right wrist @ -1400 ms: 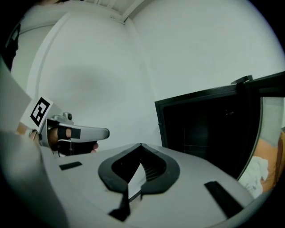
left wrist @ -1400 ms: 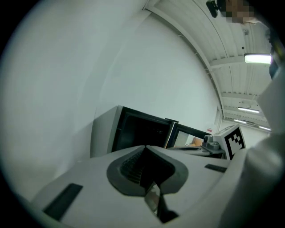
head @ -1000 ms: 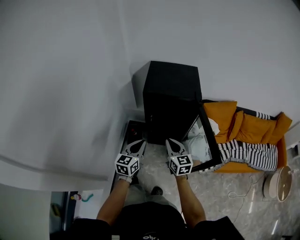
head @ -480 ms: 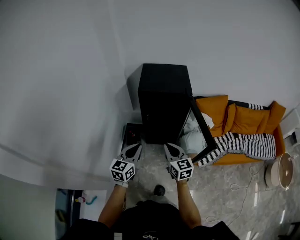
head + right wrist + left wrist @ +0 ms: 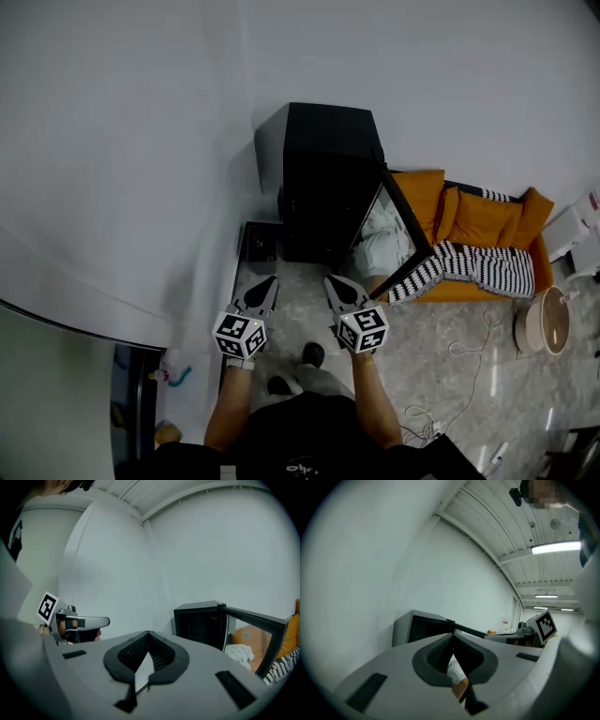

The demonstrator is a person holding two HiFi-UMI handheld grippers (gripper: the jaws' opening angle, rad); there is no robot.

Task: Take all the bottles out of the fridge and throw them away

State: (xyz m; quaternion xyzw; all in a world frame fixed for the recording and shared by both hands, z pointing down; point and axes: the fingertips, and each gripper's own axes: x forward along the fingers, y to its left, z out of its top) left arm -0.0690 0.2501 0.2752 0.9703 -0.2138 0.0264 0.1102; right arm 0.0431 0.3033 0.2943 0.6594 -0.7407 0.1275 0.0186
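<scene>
The black fridge (image 5: 323,173) stands against the white wall, its door (image 5: 405,246) swung open to the right. Its inside is dark in every view, and I see no bottle anywhere. My left gripper (image 5: 268,282) and right gripper (image 5: 331,281) hang side by side in front of the fridge, well short of it, pointing at it. Both are shut with nothing between the jaws. In the left gripper view, the shut jaws (image 5: 451,637) line up with the fridge (image 5: 423,627). The right gripper view shows its own shut jaws (image 5: 148,634), with the fridge (image 5: 199,623) and its open door (image 5: 255,625) off to the right.
A low black box (image 5: 259,246) sits on the floor left of the fridge. An orange sofa (image 5: 483,220) with a striped blanket (image 5: 478,270) and a white cloth (image 5: 380,239) lies behind the door. A round appliance (image 5: 542,323) and cables (image 5: 469,349) are on the floor at right.
I have backed away from the fridge, and both grippers have drawn back from it together. Both jaws stay shut and empty, and the door stays open.
</scene>
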